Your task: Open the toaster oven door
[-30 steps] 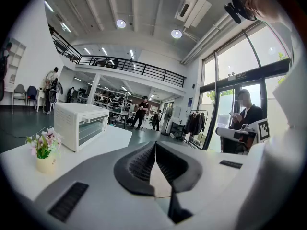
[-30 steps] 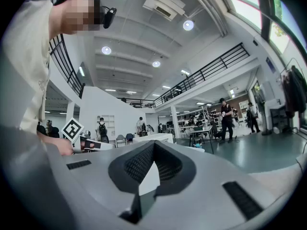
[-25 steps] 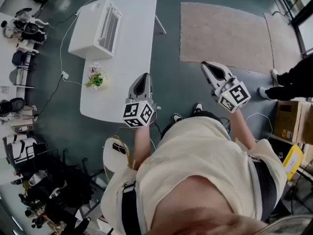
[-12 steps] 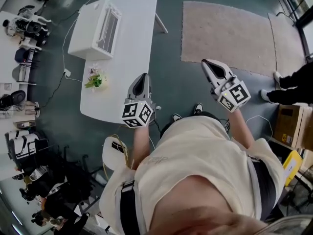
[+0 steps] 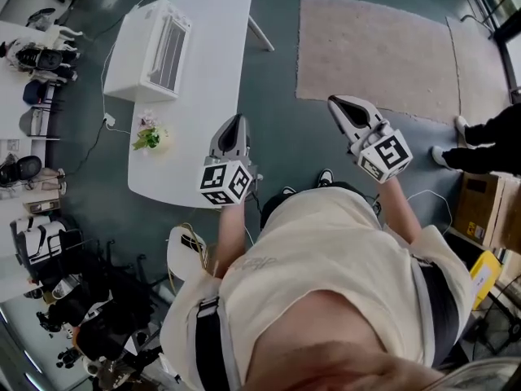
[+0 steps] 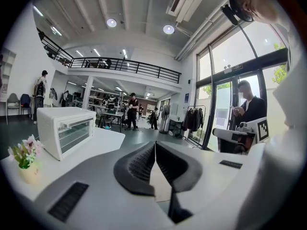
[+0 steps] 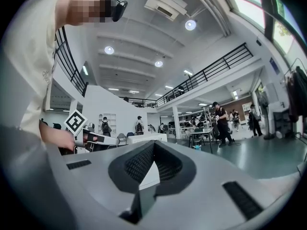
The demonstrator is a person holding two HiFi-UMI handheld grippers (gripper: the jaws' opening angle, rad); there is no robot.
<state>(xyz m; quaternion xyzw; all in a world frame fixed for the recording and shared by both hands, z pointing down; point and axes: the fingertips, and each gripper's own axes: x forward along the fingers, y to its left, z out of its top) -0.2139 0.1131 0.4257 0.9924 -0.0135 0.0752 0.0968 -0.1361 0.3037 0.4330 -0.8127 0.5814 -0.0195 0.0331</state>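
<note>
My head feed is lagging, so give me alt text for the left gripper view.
The left gripper, jaws shut on nothing, points across a white table. The white toaster oven stands ahead at the left, door closed and untouched, with a small flower pot nearer the camera.

White toaster oven [image 5: 151, 49], white table [image 5: 212, 80], pink-and-green flowers [image 5: 149, 133]. Beige rug [image 5: 370, 55] against dark teal floor [image 5: 285, 137]. Pale grey left gripper [image 5: 237, 119] and right gripper [image 5: 333, 101], black ribbed pads [image 6: 139, 164], black-and-white square markers on both cubes [image 5: 225, 183].
</note>
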